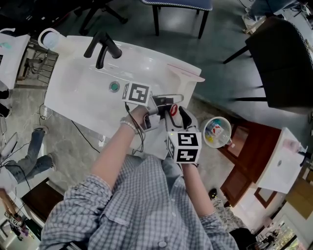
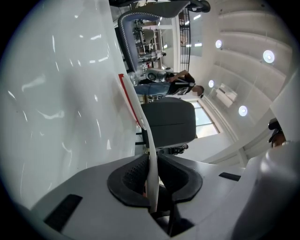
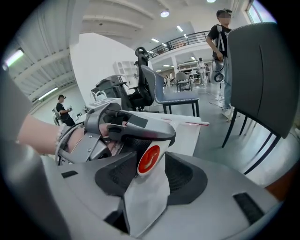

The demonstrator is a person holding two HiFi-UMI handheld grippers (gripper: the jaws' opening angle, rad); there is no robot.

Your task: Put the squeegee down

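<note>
The squeegee [image 1: 185,74] is white with a red edge on its blade and a red oval at the end of its handle [image 1: 173,110]. It hangs over the right end of the white sink [image 1: 78,93]. My left gripper [image 1: 164,101] is shut on it: in the left gripper view the thin white blade [image 2: 136,105] runs edge-on up from between the black pads [image 2: 126,180]. My right gripper [image 1: 176,118] is open. In the right gripper view the handle's red end [image 3: 149,159] lies between the pads [image 3: 185,176] with a gap on each side.
A black faucet [image 1: 102,46] and a green drain [image 1: 114,87] are in the sink. A cup of coloured items [image 1: 216,132] stands on a wooden cabinet [image 1: 244,161] at right. A black chair [image 1: 281,58] and a blue chair [image 1: 178,5] stand beyond the sink.
</note>
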